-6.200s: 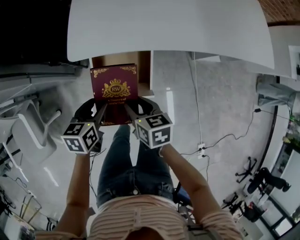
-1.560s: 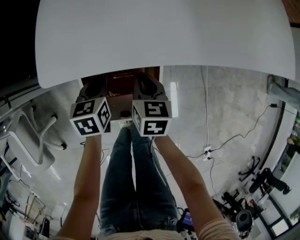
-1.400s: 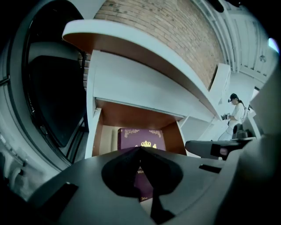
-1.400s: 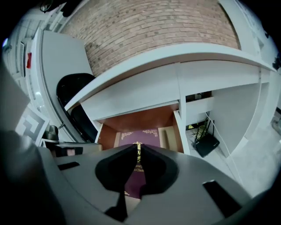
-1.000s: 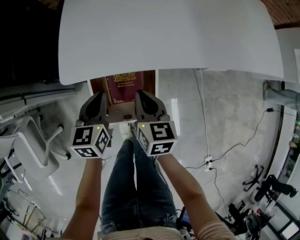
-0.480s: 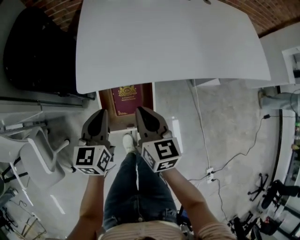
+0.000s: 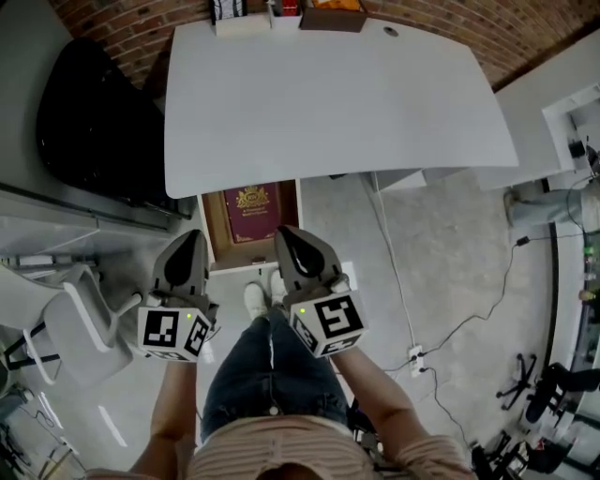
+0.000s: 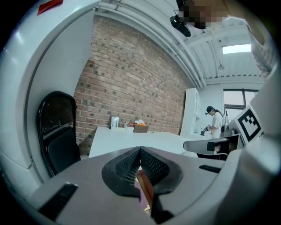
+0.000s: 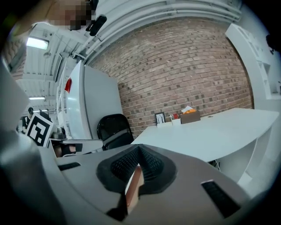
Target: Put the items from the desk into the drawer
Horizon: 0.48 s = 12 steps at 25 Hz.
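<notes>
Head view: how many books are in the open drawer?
1: a burgundy book lies flat in the drawer, by the desk edge. The drawer's far part is hidden under the desk, so more may be there.

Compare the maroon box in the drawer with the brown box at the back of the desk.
Place: the maroon box lies in the open drawer below the desk's near edge; the brown box stands on the desk at its far edge, by the brick wall.
Look: the maroon box bears a gold crest on its upturned face; the brown box is plain, with something orange showing at its top.
Both are rectangular.
</notes>
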Each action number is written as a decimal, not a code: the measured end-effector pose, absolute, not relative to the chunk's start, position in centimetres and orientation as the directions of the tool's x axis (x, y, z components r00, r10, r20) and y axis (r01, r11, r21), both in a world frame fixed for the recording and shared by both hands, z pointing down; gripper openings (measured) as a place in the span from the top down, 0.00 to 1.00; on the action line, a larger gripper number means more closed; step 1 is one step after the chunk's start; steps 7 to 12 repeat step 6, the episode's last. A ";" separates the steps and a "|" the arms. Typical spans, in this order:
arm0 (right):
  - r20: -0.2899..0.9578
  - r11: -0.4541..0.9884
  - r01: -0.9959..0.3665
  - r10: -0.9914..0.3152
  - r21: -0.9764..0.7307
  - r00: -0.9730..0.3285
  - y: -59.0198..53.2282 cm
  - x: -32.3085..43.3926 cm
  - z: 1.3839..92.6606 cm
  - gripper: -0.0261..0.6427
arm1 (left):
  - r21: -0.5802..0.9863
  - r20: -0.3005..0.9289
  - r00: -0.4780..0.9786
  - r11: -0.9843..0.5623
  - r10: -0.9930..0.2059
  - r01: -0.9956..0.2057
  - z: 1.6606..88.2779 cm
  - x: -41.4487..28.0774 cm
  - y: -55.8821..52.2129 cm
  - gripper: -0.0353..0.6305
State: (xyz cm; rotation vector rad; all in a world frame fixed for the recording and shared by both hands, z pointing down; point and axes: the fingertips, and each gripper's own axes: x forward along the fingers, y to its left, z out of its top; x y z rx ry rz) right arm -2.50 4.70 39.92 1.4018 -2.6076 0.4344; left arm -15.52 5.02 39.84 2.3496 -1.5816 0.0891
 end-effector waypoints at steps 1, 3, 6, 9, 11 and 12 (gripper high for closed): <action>0.260 0.522 -0.836 -0.794 -0.171 -0.549 4.7 -2.7 39.3 0.94 | 0.218 0.211 0.388 -0.344 -0.897 -0.913 39.2 -15.9 4.9 0.93; 0.253 0.523 -0.838 -0.799 -0.153 -0.545 4.5 -3.3 37.5 0.94 | 0.226 0.199 0.381 -0.336 -0.903 -0.914 37.4 -17.0 4.7 0.93; 0.233 0.531 -0.837 -0.804 -0.129 -0.547 4.1 -4.9 33.6 0.94 | 0.230 0.186 0.367 -0.323 -0.911 -0.918 33.5 -18.8 4.5 0.93; 0.233 0.531 -0.837 -0.804 -0.129 -0.547 4.1 -4.9 33.6 0.94 | 0.230 0.186 0.367 -0.323 -0.911 -0.918 33.5 -18.8 4.5 0.93; 0.233 0.531 -0.837 -0.804 -0.129 -0.547 4.1 -4.9 33.6 0.94 | 0.230 0.186 0.367 -0.323 -0.911 -0.918 33.5 -18.8 4.5 0.93; 0.233 0.531 -0.837 -0.804 -0.129 -0.547 4.1 -4.9 33.6 0.94 | 0.230 0.186 0.367 -0.323 -0.911 -0.918 33.5 -18.8 4.5 0.93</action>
